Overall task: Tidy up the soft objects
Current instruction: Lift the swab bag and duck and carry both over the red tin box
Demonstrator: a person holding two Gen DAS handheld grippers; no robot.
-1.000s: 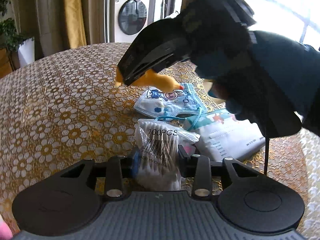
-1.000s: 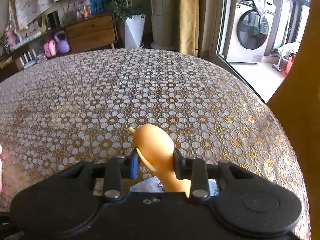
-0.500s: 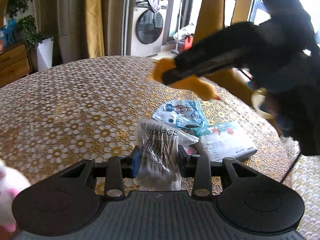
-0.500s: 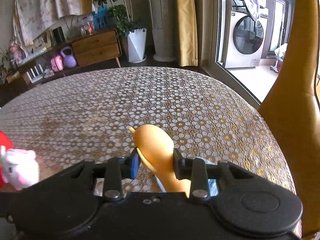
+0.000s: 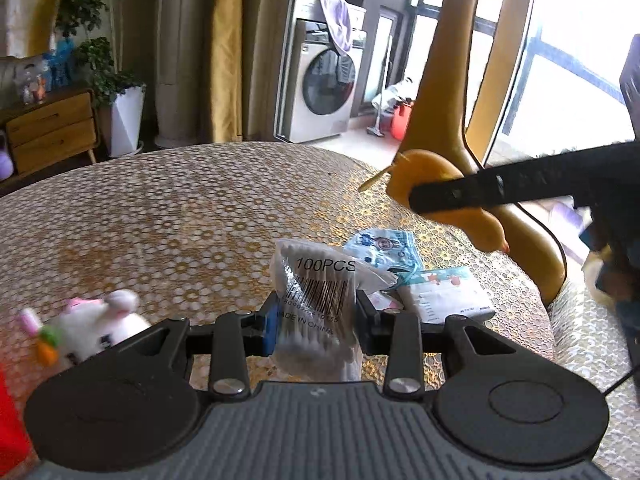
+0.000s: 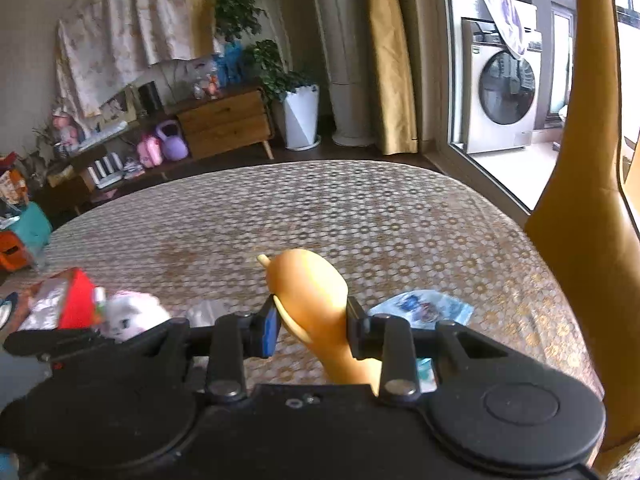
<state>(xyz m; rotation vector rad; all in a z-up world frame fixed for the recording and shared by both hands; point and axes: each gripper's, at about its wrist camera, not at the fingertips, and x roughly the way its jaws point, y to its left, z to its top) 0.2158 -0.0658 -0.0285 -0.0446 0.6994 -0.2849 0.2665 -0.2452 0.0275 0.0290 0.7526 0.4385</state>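
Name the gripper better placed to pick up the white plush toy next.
Neither is free: the left gripper is shut on the cotton swab bag, the right gripper on the orange rubber toy. Once emptied, left: the white plush toy lies beside it.

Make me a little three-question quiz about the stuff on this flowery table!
1. True or false: the left tool holds the bag of cotton swabs.
2. The right tool grips: A) the white plush toy B) the yellow rubber toy C) the face mask.
3. Fill in: the bag's label reads "___PCS".

Key: 1 true; 2 B; 3 100.
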